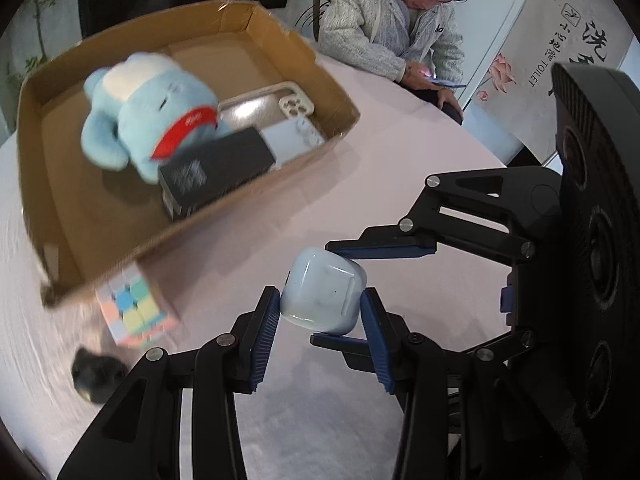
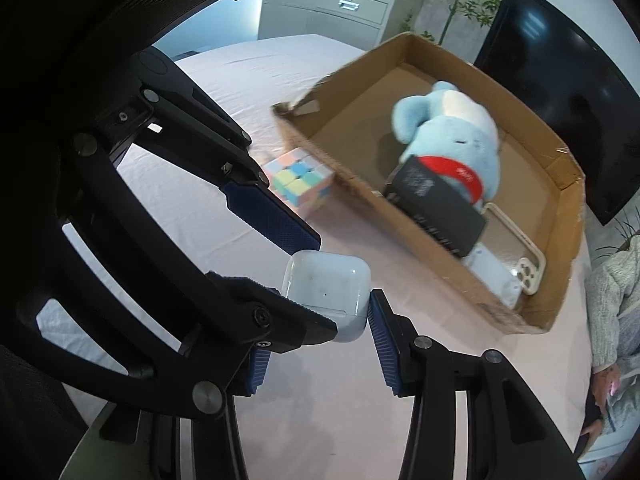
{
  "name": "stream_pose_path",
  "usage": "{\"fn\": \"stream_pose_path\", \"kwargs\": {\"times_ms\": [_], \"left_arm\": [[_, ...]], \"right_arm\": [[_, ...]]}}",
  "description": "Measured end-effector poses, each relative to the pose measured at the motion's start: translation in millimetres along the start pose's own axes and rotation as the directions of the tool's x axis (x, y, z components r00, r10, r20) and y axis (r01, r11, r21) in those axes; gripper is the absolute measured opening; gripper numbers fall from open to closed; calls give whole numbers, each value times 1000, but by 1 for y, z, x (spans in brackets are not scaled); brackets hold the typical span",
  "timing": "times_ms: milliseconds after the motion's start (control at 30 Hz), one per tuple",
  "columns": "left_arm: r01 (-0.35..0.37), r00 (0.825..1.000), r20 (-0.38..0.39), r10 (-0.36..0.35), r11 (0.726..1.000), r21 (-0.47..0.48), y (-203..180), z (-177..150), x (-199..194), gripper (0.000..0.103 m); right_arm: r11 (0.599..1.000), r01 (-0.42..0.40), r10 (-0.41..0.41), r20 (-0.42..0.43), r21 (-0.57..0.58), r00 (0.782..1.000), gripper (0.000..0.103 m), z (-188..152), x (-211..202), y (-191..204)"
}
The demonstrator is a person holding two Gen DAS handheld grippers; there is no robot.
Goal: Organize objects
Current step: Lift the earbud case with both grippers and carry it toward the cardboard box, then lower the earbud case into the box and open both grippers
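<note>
Both grippers, left (image 1: 320, 322) and right (image 2: 320, 336), are pinching the small glossy white earbud case (image 1: 323, 294) at lower centre. Jaws are closing narrowly across crossing sides. Light, rigid, probably slippery; flat faces are offering the safest hold.

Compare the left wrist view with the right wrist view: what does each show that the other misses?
Only the left wrist view shows a dark rounded object on the table near the cube, and a wall sign reading TOILET. Only the right wrist view shows grey cabinets and a dark screen. Both show the earbud case between both grippers' fingers, the cardboard box holding the blue plush, black box and phone case, and the pastel cube outside it.
</note>
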State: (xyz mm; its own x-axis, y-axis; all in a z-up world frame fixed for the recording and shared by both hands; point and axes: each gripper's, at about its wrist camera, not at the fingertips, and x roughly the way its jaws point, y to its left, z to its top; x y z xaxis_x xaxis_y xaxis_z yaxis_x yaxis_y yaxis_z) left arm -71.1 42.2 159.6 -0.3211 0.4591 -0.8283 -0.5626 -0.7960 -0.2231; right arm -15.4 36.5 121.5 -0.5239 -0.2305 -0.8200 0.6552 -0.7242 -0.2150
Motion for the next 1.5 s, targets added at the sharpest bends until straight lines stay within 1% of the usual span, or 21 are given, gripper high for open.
{"fn": "stream_pose_path", "kwargs": {"times_ms": [67, 200, 300, 433, 533, 700, 833, 967, 1000, 1033, 1067, 1133, 1167, 1233, 1267, 1300, 1333, 1367, 1433, 1467, 1500], "left_arm": [[6, 1000, 17, -7, 1000, 8, 0, 12, -1, 40], [16, 999, 45, -18, 999, 42, -6, 48, 6, 40], [24, 998, 56, -27, 998, 65, -9, 76, 15, 40], [41, 997, 68, -46, 996, 75, -7, 102, 27, 40], [53, 996, 63, -58, 996, 75, 1, 122, 41, 40], [68, 997, 29, -70, 996, 62, 17, 153, 78, 40], [71, 997, -7, -71, 997, 34, 26, 161, 104, 40], [43, 998, -43, -43, 999, 12, 27, 161, 123, 40], [19, 999, -49, -19, 1000, -1, 28, 159, 126, 42], [-4, 999, -44, 4, 1000, -14, 28, 157, 126, 47], [-25, 999, -31, 23, 999, -44, 30, 154, 121, 48], [-24, 1000, 13, 25, 994, -109, 36, 147, 104, 49], [-27, 998, 46, 35, 988, -151, 40, 139, 89, 58], [-26, 991, 121, 56, 970, -240, 48, 114, 53, 72], [-39, 986, 145, 84, 957, -289, 54, 98, 36, 77], [-67, 979, 157, 129, 934, -351, 62, 77, 19, 77], [-93, 974, 154, 167, 912, -400, 69, 59, 9, 77], [-148, 964, 129, 232, 872, -467, 80, 33, -2, 77], [-238, 942, 75, 327, 811, -535, 95, -2, -8, 77], [-296, 929, 28, 370, 784, -547, 102, -18, -6, 77], [-355, 913, -24, 407, 765, -537, 109, -31, -1, 77]], "right_arm": [[1000, 21, -21, 10, 5, 1000, 43, 1, -5, -15], [998, 64, -65, 27, 17, 998, 43, 4, -13, -50], [996, 87, -88, 32, 11, 996, 43, 6, -14, -75], [993, 117, -117, 37, -3, 992, 43, 9, -11, -108], [993, 121, -121, 36, 4, 992, 43, 12, -4, -131], [994, 101, -103, 31, 47, 994, 43, 11, 22, -172], [995, 78, -78, 9, 63, 997, 43, 9, 47, -193], [996, 63, -61, -23, 67, 998, 43, 4, 67, -199], [995, 58, -55, -40, 85, 998, 43, 2, 73, -203], [992, 70, -65, -55, 101, 996, 43, 0, 76, -204], [989, 90, -82, -73, 117, 994, 43, -2, 78, -204], [976, 117, -102, -93, 181, 990, 43, -7, 73, -206], [970, 110, -93, -85, 217, 992, 45, -9, 67, -206], [958, 89, -72, -71, 272, 995, 48, -13, 53, -200], [953, 78, -61, -68, 292, 996, 55, -14, 47, -195], [947, 55, -38, -61, 316, 997, 63, -15, 41, -187], [940, 29, -13, -52, 340, 999, 67, -15, 37, -181], [929, 1, 16, -41, 369, 999, 70, -15, 34, -173], [899, -50, 69, -28, 436, 997, 70, -15, 29, -154], [880, -64, 85, -25, 470, 996, 70, -15, 32, -148], [853, -76, 103, -23, 517, 994, 70, -15, 33, -138]]}}
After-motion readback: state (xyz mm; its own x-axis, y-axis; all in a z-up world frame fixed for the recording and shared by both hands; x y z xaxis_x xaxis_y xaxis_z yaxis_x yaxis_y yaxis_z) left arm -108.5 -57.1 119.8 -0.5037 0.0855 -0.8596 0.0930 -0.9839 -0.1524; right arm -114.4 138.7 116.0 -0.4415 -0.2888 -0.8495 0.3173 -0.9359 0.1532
